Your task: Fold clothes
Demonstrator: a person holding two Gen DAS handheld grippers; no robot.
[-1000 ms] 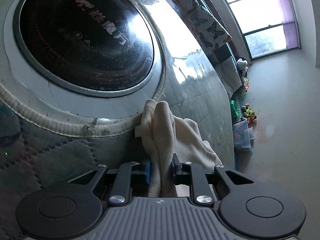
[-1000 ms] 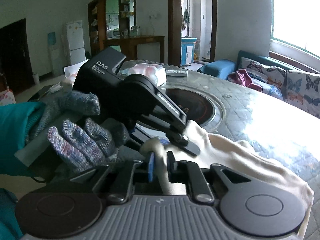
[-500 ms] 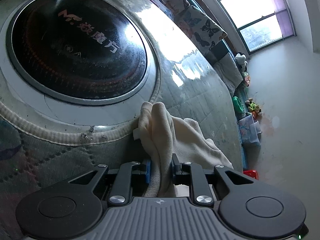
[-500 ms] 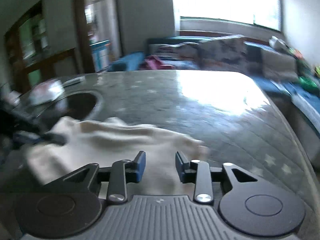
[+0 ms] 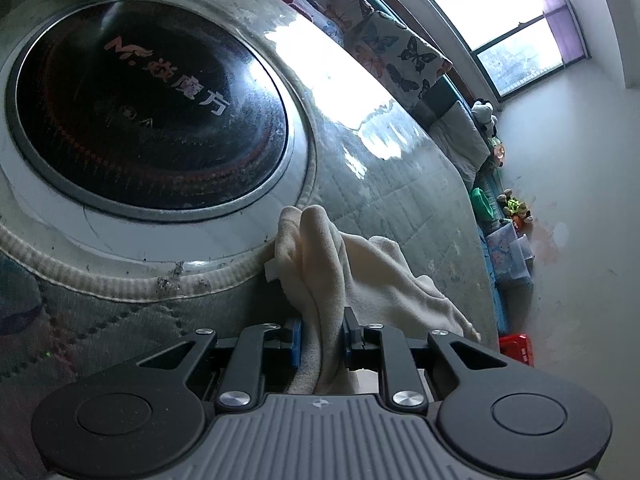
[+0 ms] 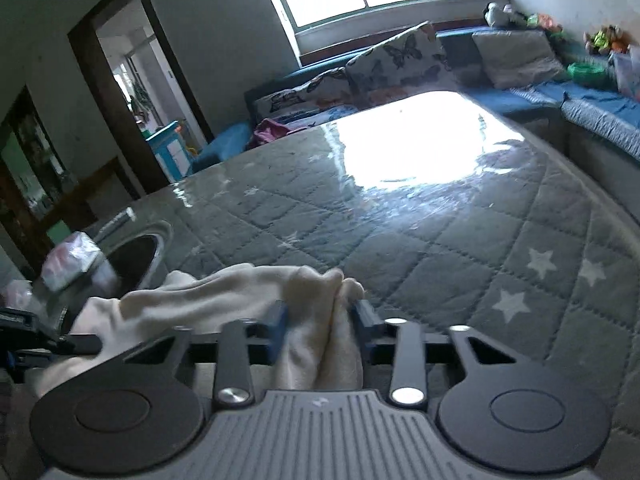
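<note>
Cream garment [image 5: 352, 280]: cooktop [image 5: 148, 112] fills left view; right shows sofa [image 6: 400, 64].

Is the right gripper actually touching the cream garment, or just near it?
Touching. In the right wrist view the right gripper, whose jaws have just been closing, has both blue pads pressed against a bunched fold of the cream garment between them.

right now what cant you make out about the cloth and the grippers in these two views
- Cream cloth: what garment it is; bunched in both views, its lower part hidden behind the gripper bodies.
- Left gripper: in the right wrist view, dark, blurred and cut by the left edge.
- Right gripper: jaws have just been closing, cloth between them; pad contact is buried in folds.
- Box: print blurred.
</note>
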